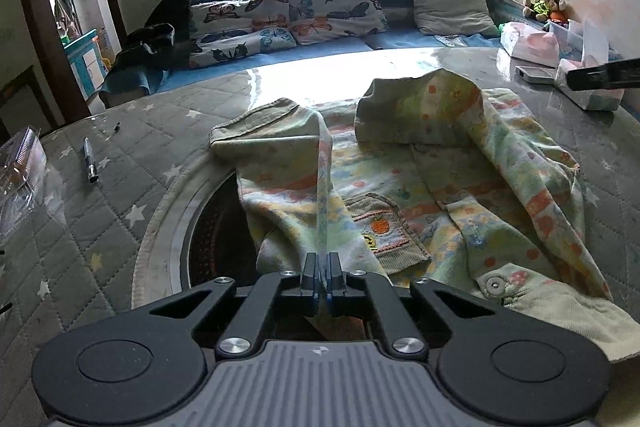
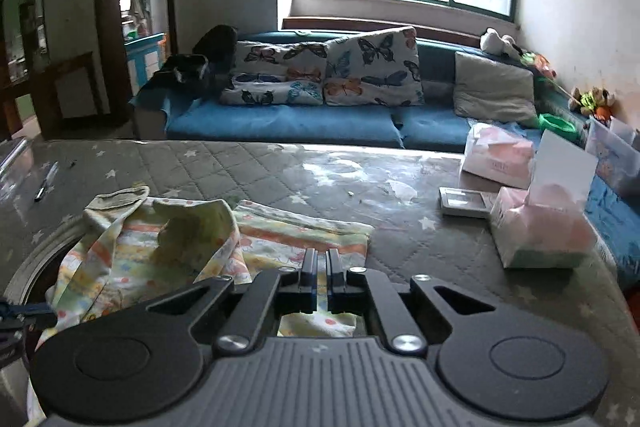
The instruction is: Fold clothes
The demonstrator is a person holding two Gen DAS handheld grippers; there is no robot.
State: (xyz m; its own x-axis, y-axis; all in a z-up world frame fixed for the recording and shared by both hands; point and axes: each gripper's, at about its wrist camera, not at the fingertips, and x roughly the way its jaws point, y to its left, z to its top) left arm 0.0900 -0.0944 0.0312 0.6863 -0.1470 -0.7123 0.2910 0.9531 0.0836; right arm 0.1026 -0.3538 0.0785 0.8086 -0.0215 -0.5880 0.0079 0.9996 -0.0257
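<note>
A child's pale garment (image 1: 420, 179) with orange and green print, a corduroy pocket and a snap button lies rumpled on the quilted table top. My left gripper (image 1: 321, 263) is shut on a thin edge of this cloth, which runs taut from the pads up to the folded sleeve (image 1: 276, 123). In the right wrist view the same garment (image 2: 160, 251) lies to the left and under my right gripper (image 2: 320, 263). Its jaws stand almost together on the hem cloth (image 2: 316, 323), which shows between and below the fingers.
The table (image 1: 120, 187) has a star-patterned quilted cover under clear sheet and a round recess (image 1: 216, 239) partly under the garment. A pen (image 1: 90, 163) lies left. Tissue packs (image 2: 544, 227) and a small white device (image 2: 466, 203) stand right. A blurred black bar (image 1: 600, 77) crosses the right edge. A blue sofa (image 2: 300, 123) lies beyond.
</note>
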